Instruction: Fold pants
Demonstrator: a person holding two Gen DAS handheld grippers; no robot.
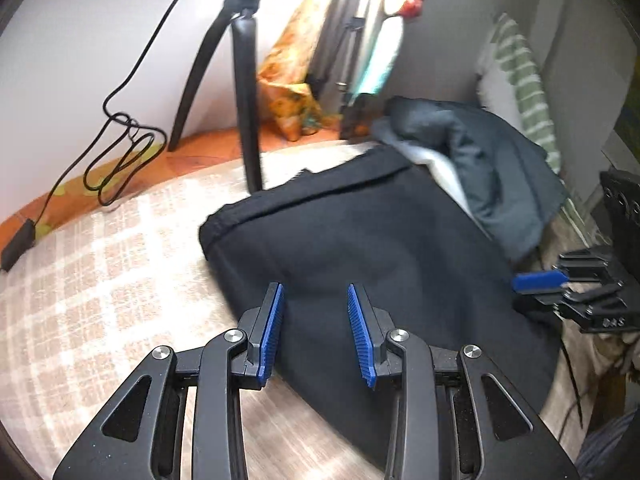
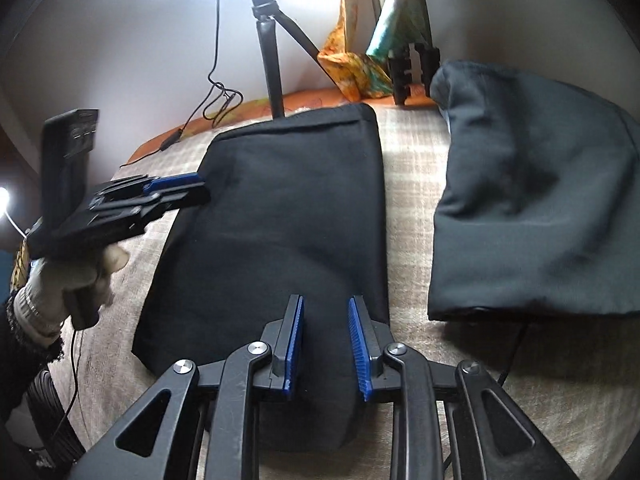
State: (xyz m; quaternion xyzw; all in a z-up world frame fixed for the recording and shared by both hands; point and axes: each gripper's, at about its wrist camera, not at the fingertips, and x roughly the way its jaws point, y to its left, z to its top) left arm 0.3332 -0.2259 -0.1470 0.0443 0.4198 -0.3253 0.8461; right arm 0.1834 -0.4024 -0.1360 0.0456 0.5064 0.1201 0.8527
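- Black pants [image 2: 276,216] folded into a compact rectangle, flat on the checked bed cover [image 1: 92,264]; waistband edge toward the far side, near the tripod [image 2: 269,60].
- Left gripper [image 1: 316,328] over the near-left edge of the pants — jaws partly open, blue pads [image 1: 274,332] apart, nothing between them; fabric below, no visible pinch.
- Right gripper [image 2: 325,346] above the near end of the pants, jaws partly open, a narrow gap between the pads [image 2: 294,344]; empty, dark cloth seen through the gap.
- Seen from the right wrist view: left gripper held in a light-gloved hand [image 2: 68,280] at the left edge of the pants, pointing across toward them.
- Seen from the left wrist view: right gripper at the right edge of the frame, one blue pad showing beside the pants.
- Second garment, dark grey [image 2: 532,200], lying right of the pants on the same cover, apart from them, loosely folded.
- Far side: black cable [image 1: 120,152] coiled on an orange sheet [image 1: 208,148], patterned orange cloth [image 2: 352,68] hanging against the wall.
- Left wrist view blurred; fine detail of the waistband not readable.
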